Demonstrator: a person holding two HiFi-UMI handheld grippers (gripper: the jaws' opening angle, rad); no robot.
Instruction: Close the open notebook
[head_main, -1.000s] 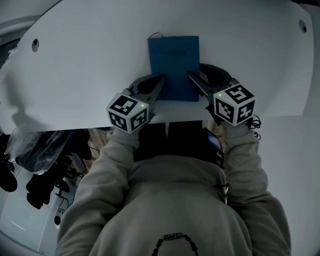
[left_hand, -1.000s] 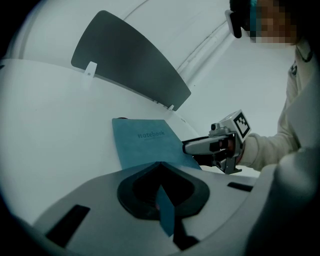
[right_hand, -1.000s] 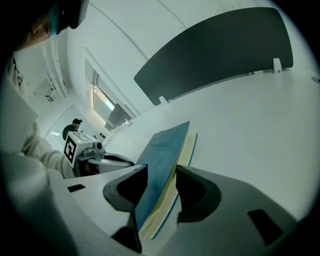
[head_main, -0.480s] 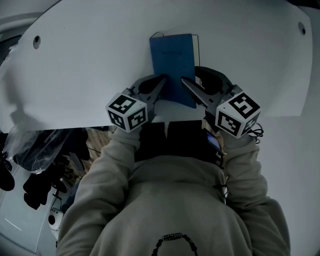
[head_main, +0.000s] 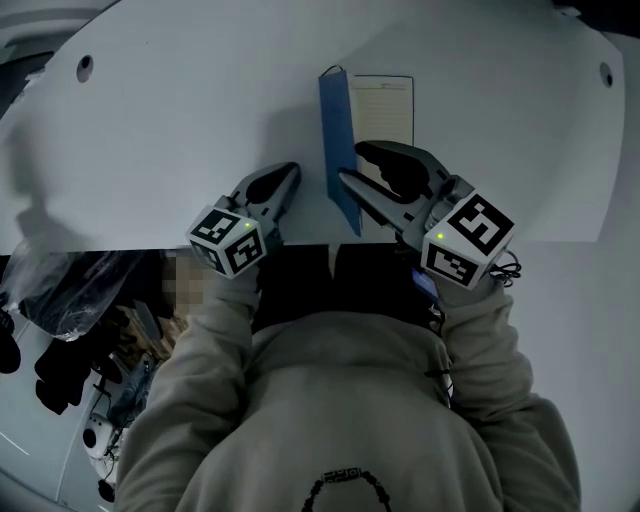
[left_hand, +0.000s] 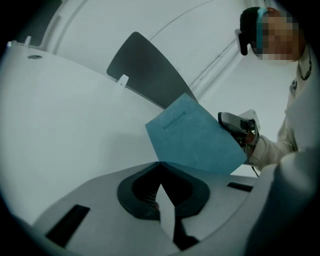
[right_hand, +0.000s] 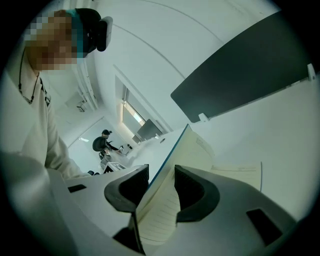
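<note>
My right gripper (head_main: 352, 165) is clamped on the raised blue cover (left_hand: 195, 140) and hides its lower edge. My left gripper (head_main: 290, 172) is empty with its jaws together, at 9 o'clock of the notebook (head_main: 383, 105). The notebook lies at 12 o'clock on the tabletop (head_main: 180, 130). The cover reads "notebook"; the print on the page is too small to read.

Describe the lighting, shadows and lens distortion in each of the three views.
Head view: dim, bluish light; a soft shadow darkens the left end of the table. Left gripper view: fisheye, black corners, the table's edge bows; the notebook is sharp. Right gripper view: same fisheye; the right tongs loom large, a far window glows bright.
</note>
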